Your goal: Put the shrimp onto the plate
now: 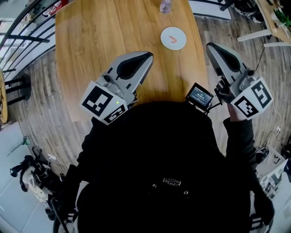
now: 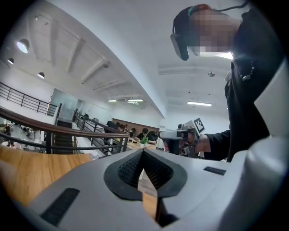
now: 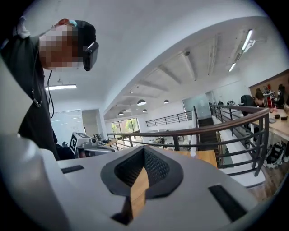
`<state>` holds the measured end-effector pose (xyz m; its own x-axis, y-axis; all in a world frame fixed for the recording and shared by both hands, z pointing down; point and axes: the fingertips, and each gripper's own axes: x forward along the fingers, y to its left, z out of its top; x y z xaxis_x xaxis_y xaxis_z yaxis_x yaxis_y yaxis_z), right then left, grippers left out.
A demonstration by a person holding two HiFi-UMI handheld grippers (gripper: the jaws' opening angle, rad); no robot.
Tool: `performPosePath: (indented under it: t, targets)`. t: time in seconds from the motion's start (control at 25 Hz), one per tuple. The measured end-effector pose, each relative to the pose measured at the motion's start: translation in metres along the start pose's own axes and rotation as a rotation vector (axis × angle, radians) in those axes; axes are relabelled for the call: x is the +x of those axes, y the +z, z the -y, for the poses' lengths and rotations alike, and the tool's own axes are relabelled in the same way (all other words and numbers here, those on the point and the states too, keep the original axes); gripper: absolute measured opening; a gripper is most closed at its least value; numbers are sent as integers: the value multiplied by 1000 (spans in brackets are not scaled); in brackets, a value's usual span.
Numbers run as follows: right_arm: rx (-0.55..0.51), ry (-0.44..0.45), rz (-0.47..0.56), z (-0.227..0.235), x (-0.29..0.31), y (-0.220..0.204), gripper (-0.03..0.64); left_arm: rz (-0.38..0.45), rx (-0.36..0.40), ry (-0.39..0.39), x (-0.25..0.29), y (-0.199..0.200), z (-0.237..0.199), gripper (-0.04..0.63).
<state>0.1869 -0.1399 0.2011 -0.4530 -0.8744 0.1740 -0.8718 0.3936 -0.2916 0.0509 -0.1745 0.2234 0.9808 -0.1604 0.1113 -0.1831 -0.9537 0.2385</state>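
The pink shrimp (image 1: 173, 38) lies on the small white plate (image 1: 181, 33). The plate sits far out on the wooden table (image 1: 100, 36), near a clear bottle (image 1: 165, 5) at the far edge. So the job looks done.

The left gripper (image 1: 148, 55) hangs over the near part of the table. Its jaws are closed and hold nothing; in the left gripper view the two dark pads meet at the tip, with only table wood showing in the thin gap below. The right gripper (image 1: 210, 47) is by the table's right edge. Its jaws are closed too, and they are empty as well.

Both grippers point away from the person, toward the far end of the table. The plate is ahead of them and in between them (a bit right of the left tip, a bit left of the right tip). The two tips look about equally near to it, maybe the left one a little nearer. Neither one touches the plate or the shrimp.

The shrimp is a small curl, and from this high view it is too small to tell for sure which way it lies.
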Motion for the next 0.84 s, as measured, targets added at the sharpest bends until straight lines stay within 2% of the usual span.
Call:
performPosePath:
  t: [0.16,0.84]
  targets:
    - [-36,-9,30,-8,-9,13,17,18,18,-11,-1,5,5,5]
    - [-42,-13,27,-24,-14,5,17,36,-11,-56,-1,4,20,5]
